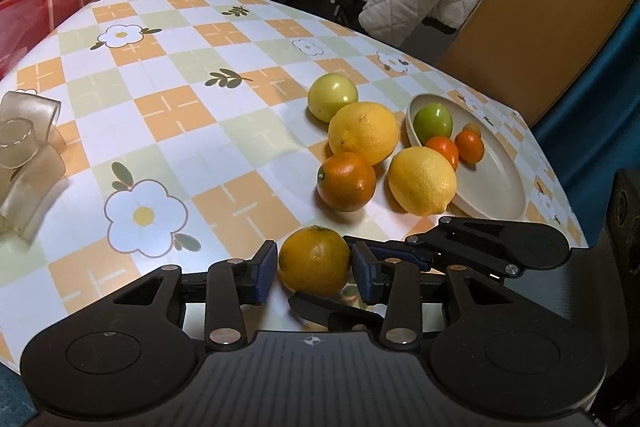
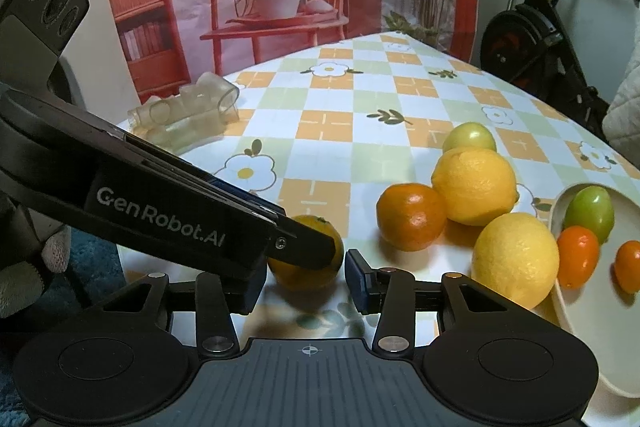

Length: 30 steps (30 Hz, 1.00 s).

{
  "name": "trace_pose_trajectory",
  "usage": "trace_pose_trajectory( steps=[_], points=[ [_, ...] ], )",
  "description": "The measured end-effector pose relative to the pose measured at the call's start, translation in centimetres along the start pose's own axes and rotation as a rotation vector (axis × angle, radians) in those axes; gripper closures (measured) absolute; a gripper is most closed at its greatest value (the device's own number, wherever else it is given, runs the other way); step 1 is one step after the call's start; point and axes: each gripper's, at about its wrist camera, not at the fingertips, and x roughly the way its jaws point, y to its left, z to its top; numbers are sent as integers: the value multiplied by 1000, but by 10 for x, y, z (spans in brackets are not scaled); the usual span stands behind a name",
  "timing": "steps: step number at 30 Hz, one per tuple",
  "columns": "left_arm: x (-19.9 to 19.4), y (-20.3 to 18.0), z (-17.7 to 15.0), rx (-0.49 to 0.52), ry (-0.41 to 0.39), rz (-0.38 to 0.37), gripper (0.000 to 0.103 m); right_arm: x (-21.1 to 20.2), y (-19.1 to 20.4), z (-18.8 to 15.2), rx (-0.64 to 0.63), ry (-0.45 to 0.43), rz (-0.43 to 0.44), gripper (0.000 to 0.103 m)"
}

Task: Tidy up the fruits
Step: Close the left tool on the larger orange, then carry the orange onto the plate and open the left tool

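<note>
Left claw bracketing the nearest orange for the move to the plate.

Left wrist view: the left gripper (image 1: 314, 267) has its blue pads closed against a yellow-orange round orange (image 1: 315, 261) on the checked floral tablecloth (image 1: 168, 107); next, I judge, lift it toward the shallow cream oval plate (image 1: 505, 183).
Right wrist view: the right gripper (image 2: 304, 281) stands apart, empty, behind that orange (image 2: 334, 241); whether the left one's grip is firm I cannot tell.

We see counter (image 1: 168, 115): glossy smooth checked oilcloth | lemons (image 1: 363, 133): dimpled matt peel | orange (image 1: 314, 261): pitted, slight sheen | plate (image 1: 500, 179): matt cream, smooth | left gripper (image 1: 314, 273): matt black plastic, blue rubbery pads, metal rivets | tubes (image 2: 188, 107): frosted translucent plastic
</note>
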Motion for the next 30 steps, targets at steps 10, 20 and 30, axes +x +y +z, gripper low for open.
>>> trace_pose_trajectory(
  steps=[10, 20, 30],
  points=[
    [8, -8, -3, 35, 12, 19, 58, 1, -9, -6, 54, -26, 5, 64],
    [8, -25, -6, 91, -9, 20, 58, -9, -13, -18, 90, -73, -19, 64],
    [2, -55, 6, 160, -65, 2, 58, -37, -30, -20, 140, -171, -68, 64]
  ],
)
